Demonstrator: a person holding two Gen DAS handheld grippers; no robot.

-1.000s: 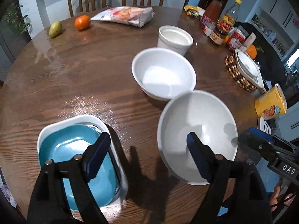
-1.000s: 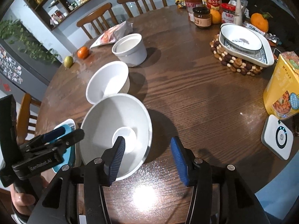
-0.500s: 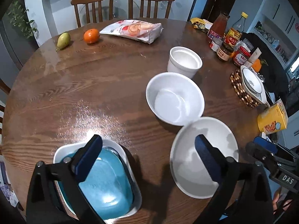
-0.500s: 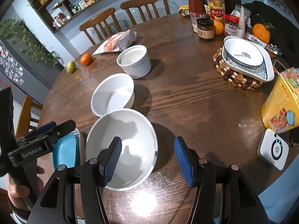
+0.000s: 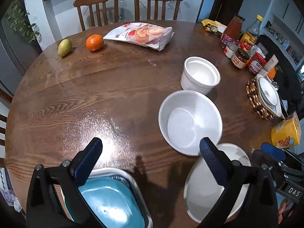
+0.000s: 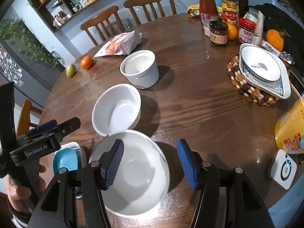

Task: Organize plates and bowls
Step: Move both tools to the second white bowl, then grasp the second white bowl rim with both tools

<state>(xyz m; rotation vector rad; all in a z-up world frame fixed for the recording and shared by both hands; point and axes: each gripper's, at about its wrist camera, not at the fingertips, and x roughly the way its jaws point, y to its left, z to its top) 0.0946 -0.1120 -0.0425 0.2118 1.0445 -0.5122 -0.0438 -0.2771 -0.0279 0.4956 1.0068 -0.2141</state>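
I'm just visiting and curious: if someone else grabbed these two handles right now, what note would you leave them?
Left gripper: open, holding nothing, above the table.
Right gripper: open over the wide white bowl's rim, not gripping; its jaws have just been opening.
Blue dish sits nested in a white tray by the near edge.
Wide white bowl, middle white bowl and deep white pot stand separately in a row.
Left to do: stack those three.

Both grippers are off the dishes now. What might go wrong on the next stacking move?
The near white bowl sits close to the table edge, so a nudge from the open right gripper might push it off. It also touches or nearly touches the middle bowl; lifting either may clip the other.
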